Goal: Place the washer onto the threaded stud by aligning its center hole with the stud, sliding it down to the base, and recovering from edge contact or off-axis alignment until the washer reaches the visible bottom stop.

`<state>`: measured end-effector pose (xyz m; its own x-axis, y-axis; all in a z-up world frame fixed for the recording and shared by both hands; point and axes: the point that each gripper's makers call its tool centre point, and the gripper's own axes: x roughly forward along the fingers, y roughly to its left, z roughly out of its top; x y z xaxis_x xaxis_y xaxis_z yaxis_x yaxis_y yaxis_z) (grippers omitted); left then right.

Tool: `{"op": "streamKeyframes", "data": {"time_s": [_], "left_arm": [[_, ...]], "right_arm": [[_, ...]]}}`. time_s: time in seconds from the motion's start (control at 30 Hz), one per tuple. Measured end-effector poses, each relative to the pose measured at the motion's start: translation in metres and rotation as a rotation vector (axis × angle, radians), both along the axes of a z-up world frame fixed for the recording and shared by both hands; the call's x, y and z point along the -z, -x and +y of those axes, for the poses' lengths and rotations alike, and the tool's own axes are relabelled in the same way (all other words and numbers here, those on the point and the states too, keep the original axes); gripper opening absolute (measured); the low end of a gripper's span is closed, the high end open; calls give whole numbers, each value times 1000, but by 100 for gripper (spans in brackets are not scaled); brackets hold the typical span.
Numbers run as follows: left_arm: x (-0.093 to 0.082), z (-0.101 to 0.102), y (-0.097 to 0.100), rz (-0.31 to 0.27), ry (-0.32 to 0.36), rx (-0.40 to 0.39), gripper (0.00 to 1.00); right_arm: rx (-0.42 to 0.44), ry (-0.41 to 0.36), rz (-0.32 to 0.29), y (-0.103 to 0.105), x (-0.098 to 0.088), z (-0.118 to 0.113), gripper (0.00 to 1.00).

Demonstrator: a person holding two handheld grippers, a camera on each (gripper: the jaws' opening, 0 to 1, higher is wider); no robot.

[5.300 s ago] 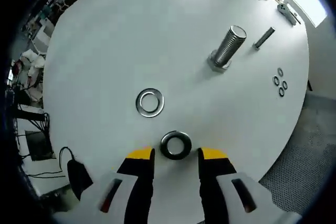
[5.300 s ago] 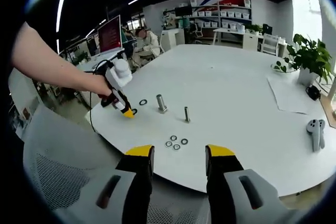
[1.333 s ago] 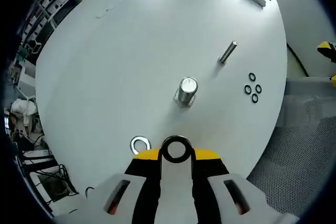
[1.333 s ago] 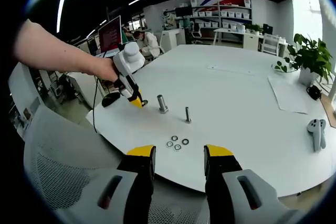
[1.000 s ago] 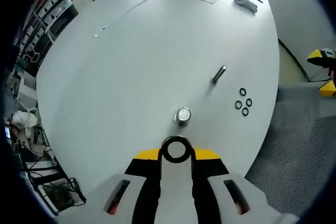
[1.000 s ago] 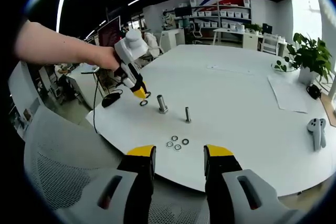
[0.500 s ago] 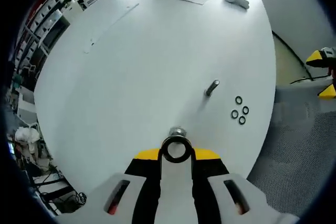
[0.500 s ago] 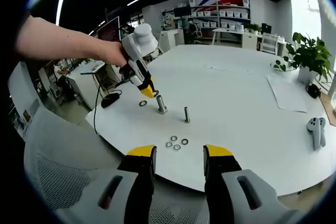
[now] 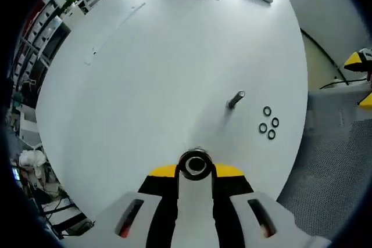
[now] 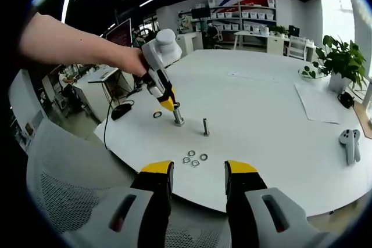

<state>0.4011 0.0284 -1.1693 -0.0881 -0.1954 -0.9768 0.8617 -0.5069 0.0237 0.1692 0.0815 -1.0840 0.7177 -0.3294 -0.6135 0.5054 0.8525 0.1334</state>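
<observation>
My left gripper [image 9: 195,171] is shut on a dark washer [image 9: 195,154], held flat between the yellow fingertips. The washer hangs right over the big threaded stud, whose top shows through the washer's hole. In the right gripper view the left gripper [image 10: 167,106] points down at the top of the stud [image 10: 178,118], which stands upright on the white table [image 10: 261,103]. I cannot tell whether the washer touches the stud. My right gripper [image 10: 190,169] stands open off the table's near edge, with nothing between its fingers.
A spare silver washer [image 10: 157,114] lies left of the stud. A thin bolt [image 9: 235,99] stands to its right, with several small washers [image 9: 268,123] near the edge. A controller [image 10: 349,143], paper [image 10: 317,105] and a plant [image 10: 334,56] sit farther off.
The left gripper has carried the washer from beside the spare washer over to the stud, so that it now hangs above the stud's top. The right gripper has stayed put.
</observation>
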Motion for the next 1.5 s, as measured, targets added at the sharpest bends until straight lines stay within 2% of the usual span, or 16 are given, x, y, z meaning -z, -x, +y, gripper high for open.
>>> {"op": "streamKeyframes", "data": {"time_s": [0.1,0.27,0.53,0.8,1.03,1.23,1.5], "left_arm": [[2,4,6,-9,-18,19,19],[18,4,-1,-27,-40,41,19],[22,3,1,-39,-63,52,19],[45,-2,1,-59,-92,75,19],[62,-2,1,-53,-120,43,19],[63,-2,3,-53,-115,40,19],[61,-1,6,-56,-101,75,21]], "right_arm": [[0,0,2,0,0,0,38],[1,0,4,1,0,0,37],[-1,0,8,1,2,-1,37],[0,1,10,1,2,-2,37],[1,2,15,3,3,-2,37],[1,-1,16,2,4,-3,36],[-8,-2,20,2,4,-1,36]]}}
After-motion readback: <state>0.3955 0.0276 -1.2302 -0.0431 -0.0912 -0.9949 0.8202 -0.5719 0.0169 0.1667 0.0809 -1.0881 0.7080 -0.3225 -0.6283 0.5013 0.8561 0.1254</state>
